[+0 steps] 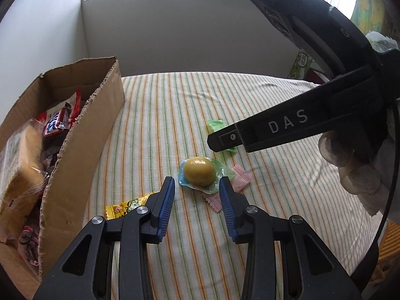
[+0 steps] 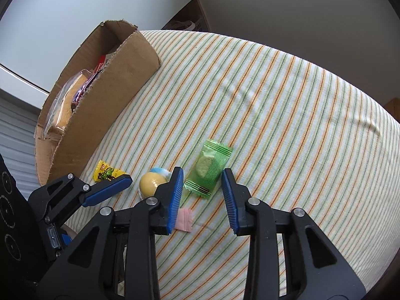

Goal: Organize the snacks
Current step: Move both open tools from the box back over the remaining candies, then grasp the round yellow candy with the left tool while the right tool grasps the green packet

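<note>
Covering the counter (image 2: 287, 105) is a cloth striped in green, orange and cream, lightly creased. At its left side stands an open cardboard box (image 1: 82, 135) with torn edges, already holding a clear bag of pale sponge cake (image 1: 20, 165), a dark chocolate bar wrapper (image 1: 56, 122) and other packets.

The left gripper (image 1: 197, 197) points down at the cloth with its blue-padded fingers (image 1: 165, 205) apart; a round yellow jelly cup (image 1: 200, 171) on a blue-green foil base lies just beyond the tips, not pinched. The right gripper (image 2: 202, 195) hangs just beside it, fingers likewise released, straddling the lower end of a green wrapped biscuit (image 2: 211, 168) with a gap on either side. In the left wrist view a gloved hand (image 1: 355, 172) grips the right tool's handle.

Two pink candy wrappers (image 1: 238, 181) lie touching the jelly cup's foil on its right. A small yellow printed sachet (image 1: 127, 206) lies flat between the box and the left gripper, partly hidden by the left finger.
</note>
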`<state>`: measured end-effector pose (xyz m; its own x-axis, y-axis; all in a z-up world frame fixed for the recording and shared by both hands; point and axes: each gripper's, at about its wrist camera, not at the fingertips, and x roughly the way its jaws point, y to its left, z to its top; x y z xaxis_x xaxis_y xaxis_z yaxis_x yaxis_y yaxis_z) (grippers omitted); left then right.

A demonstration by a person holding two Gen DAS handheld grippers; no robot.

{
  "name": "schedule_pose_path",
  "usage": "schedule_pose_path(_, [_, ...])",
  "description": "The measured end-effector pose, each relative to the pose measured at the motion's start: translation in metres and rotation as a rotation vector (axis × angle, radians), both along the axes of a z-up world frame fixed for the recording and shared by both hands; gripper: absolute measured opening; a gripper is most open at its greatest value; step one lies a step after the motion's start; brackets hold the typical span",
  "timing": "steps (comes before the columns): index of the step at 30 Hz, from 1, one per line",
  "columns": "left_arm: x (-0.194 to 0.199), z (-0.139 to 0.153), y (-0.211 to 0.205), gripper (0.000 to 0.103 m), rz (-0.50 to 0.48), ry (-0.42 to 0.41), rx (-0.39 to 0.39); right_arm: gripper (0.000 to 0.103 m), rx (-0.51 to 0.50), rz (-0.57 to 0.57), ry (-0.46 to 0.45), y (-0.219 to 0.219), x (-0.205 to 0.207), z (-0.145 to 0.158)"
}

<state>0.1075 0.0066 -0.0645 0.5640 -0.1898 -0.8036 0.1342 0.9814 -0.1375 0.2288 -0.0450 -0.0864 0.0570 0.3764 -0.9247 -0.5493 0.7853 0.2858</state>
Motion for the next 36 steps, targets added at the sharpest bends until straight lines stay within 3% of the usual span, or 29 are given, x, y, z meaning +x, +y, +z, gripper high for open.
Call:
schedule_pose_path(8, [0.024,-0.007,-0.008,0.036,0.008,0.016,-0.006,0.033,-0.008,0.009,0.008,-0.010,0.015,0.001])
schedule_pose_path(17, [0.032,-0.012,-0.008,0.032,0.006,0.003,0.003,0.033,-0.034,-0.001,0.010,0.016,0.022,0.000])
schedule_pose_path(20, [0.025,-0.010,-0.002,0.032,0.005,-0.002,0.005,0.024,-0.081,0.005,-0.026,0.024,0.022,0.000])
schedule_pose_path(25, [0.018,-0.009,0.000,0.032,0.006,-0.013,0.005,0.021,-0.077,-0.008,-0.042,0.025,0.021,-0.001])
schedule_pose_path(36, [-0.012,0.023,0.008,0.032,0.010,-0.118,-0.008,0.021,-0.023,-0.019,-0.104,-0.012,-0.013,0.044])
